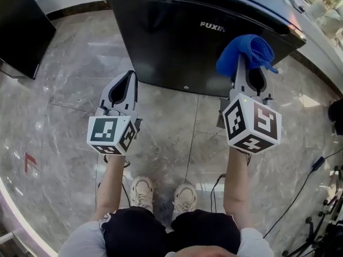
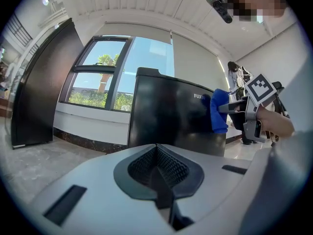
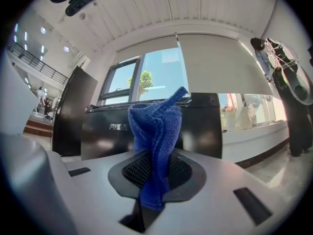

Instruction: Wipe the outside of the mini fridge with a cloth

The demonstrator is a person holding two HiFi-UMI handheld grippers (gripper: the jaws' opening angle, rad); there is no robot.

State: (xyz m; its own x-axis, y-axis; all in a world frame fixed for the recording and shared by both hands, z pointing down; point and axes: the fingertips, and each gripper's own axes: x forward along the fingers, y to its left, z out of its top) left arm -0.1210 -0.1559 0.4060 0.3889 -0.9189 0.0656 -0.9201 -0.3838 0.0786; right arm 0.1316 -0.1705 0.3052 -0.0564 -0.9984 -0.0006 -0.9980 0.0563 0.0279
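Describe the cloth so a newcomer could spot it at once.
Find the black mini fridge on the marble floor. Before its front, the right gripper pinches a bunched cloth, bright blue against the black fridge and pale floor.

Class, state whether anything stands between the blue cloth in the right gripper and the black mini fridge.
Nothing visible does: the right gripper holds the blue towelling cloth directly before the glossy black mini fridge.

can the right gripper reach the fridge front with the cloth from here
Probably yes: the right gripper, shut on the blue cloth, points at the front of the black mini fridge, with nothing visible between them.
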